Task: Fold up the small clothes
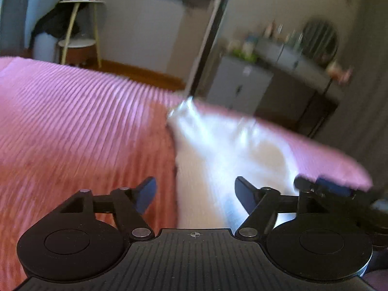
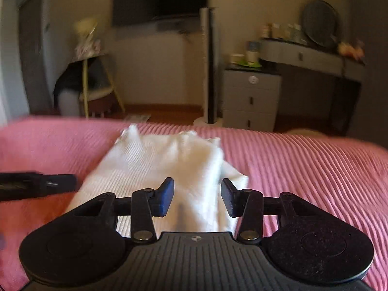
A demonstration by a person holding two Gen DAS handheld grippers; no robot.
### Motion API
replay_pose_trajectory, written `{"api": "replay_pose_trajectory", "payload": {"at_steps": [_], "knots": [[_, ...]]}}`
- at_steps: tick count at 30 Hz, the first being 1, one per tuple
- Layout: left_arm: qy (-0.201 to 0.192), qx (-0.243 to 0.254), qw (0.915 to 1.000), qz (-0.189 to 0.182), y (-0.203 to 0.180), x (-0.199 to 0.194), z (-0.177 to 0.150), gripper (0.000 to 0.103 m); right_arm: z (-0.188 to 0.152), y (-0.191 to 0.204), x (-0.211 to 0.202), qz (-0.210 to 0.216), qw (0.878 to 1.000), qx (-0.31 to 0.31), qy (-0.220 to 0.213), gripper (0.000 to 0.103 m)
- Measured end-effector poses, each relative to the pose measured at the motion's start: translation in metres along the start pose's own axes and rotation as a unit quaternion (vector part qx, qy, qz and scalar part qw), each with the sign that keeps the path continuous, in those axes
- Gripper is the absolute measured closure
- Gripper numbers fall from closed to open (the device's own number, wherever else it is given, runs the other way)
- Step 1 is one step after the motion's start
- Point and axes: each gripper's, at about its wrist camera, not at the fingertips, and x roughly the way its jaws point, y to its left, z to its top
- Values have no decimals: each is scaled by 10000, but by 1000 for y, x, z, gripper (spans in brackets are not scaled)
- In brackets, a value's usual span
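Note:
A small white ribbed garment (image 2: pixel 167 165) lies on the pink ribbed bedspread (image 2: pixel 303 167); in the left wrist view it (image 1: pixel 218 160) is blurred. My left gripper (image 1: pixel 195 195) is open, over the garment's near left edge, holding nothing. My right gripper (image 2: pixel 197 197) is open just above the garment's near end, holding nothing. The right gripper also shows at the right edge of the left wrist view (image 1: pixel 322 186). The left gripper shows as a dark bar at the left of the right wrist view (image 2: pixel 38 185).
Beyond the bed's far edge are a wooden floor (image 2: pixel 165 111), a grey drawer unit (image 2: pixel 251 99), a dressing table with a round mirror (image 2: pixel 320 21), a tall standing fan (image 2: pixel 208 65) and a small side table (image 2: pixel 97 84).

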Motion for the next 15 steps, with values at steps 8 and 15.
{"api": "replay_pose_trajectory", "payload": {"at_steps": [8,15], "knots": [[295,-69,9994,173,23,35,-29,5,-34,0,21,-158,9975,-428,541,64],[-27,-16,9989,464,10,2,-39,5,-22,0,-6,-58,9978,-228,622,60]]}}
